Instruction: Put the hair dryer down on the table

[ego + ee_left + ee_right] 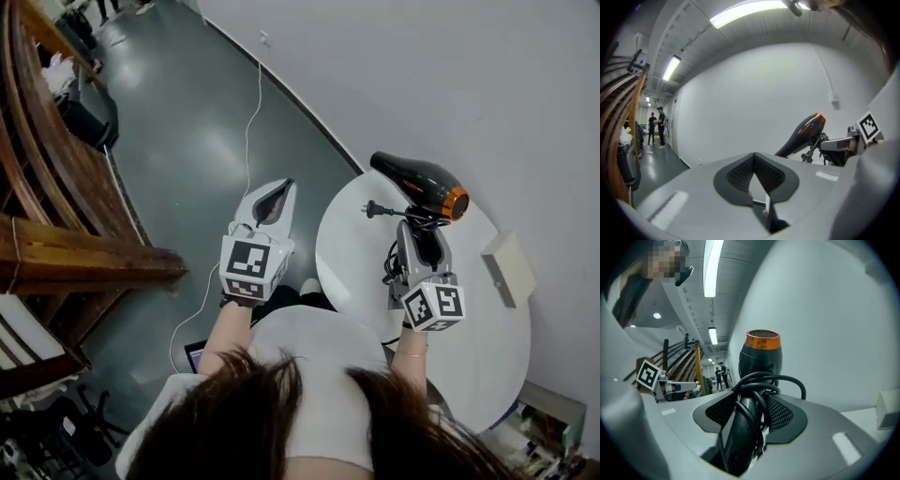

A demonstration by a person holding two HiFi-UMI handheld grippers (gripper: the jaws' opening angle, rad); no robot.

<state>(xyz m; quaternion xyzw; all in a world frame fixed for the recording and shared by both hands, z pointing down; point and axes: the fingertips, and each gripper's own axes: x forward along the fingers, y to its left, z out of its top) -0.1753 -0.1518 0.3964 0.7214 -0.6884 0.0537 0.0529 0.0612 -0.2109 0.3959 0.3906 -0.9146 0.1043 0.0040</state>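
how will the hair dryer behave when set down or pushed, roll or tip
Probably top-heavy: the right tongs hold the hair dryer by its handle, bulky barrel above. The rounded barrel may roll on the table. The looped cord looks floppy.

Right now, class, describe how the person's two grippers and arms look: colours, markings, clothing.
Both the left gripper and right gripper have pale grey shells, dark ribbed pads, and a cube with black-and-white square markers. The person wears a white top; forearms uncovered.

Left claw (284,187) closed, right claw (422,232) clamped.
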